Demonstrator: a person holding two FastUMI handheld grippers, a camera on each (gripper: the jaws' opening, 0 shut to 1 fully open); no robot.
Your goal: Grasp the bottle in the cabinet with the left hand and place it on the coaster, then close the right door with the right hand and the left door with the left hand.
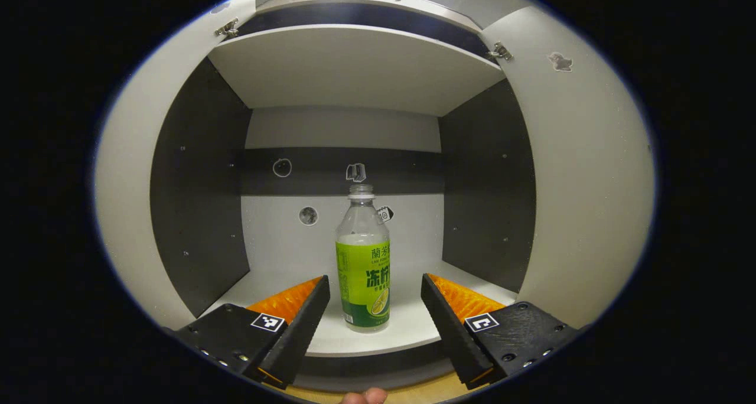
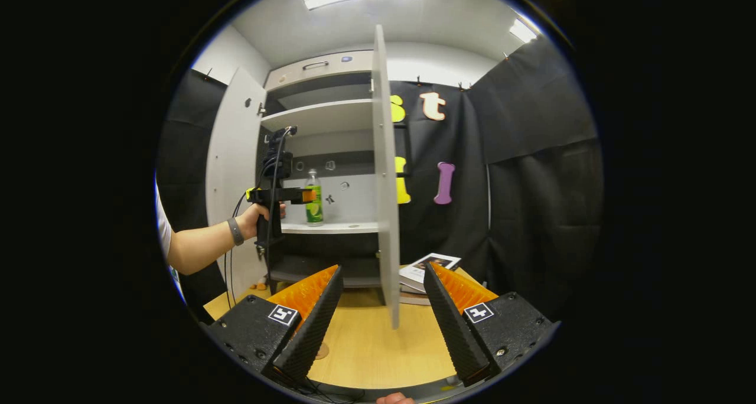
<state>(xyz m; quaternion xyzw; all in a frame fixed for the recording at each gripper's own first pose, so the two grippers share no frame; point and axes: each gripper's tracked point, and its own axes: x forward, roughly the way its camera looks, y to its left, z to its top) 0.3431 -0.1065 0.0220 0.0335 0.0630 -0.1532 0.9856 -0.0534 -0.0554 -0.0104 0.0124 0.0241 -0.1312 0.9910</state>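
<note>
My left gripper (image 1: pixel 374 309) faced straight into the open white cabinet (image 1: pixel 354 73), its fingers spread wide with nothing between them. The clear plastic bottle with a green label (image 1: pixel 362 262) stood upright on the cabinet's lower white shelf (image 1: pixel 407 327), a little back from the front edge, and it showed between my two fingers but farther in, touching neither. Above it ran a second white shelf (image 1: pixel 354 67), and the dark side panels (image 1: pixel 198 197) closed the compartment on both sides. Both doors stood open: the left white door (image 1: pixel 127 203) and the right white door (image 1: pixel 585 191) framed the opening. From the right gripper view, I saw the left gripper (image 2: pixel 307 195) held by a hand (image 2: pixel 258 216) with a dark wristband, level with the bottle (image 2: pixel 313 198) and just in front of it. My right gripper (image 2: pixel 383 303) hung well back from the cabinet over the light wooden worktop (image 2: pixel 372 345), its fingers likewise apart and holding nothing. The right door (image 2: pixel 385 173) stood edge-on to that camera, between my right fingers and the shelf. A stack of books (image 2: pixel 426 269) lay on the worktop beyond the door, near the black cloth wall (image 2: pixel 531 203).
</note>
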